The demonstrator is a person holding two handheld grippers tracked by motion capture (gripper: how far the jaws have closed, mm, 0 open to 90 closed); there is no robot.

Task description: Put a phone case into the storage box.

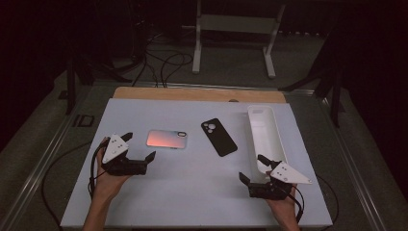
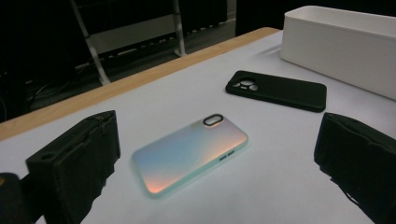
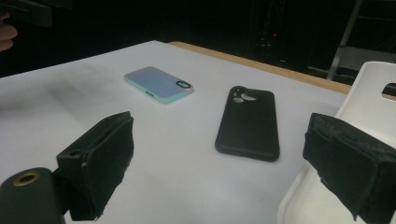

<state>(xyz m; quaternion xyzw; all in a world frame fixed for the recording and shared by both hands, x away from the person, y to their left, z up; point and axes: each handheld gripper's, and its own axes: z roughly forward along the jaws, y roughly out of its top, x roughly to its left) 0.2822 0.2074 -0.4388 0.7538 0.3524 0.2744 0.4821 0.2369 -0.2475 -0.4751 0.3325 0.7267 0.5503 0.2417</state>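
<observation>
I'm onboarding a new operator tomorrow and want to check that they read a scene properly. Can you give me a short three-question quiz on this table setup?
1. True or false: the black phone case lies inside the white bin.
2. Which thing lies nearest the left gripper? A) the iridescent phone case B) the black phone case C) the white bin
3. Fill in: both the left gripper and the right gripper have their jaws ____ and hold nothing.

Key
1. False: it lies flat on the white table top, between the iridescent case and the bin.
2. A: in the left gripper view that case sits just ahead, between the two jaws.
3. Open.
</observation>
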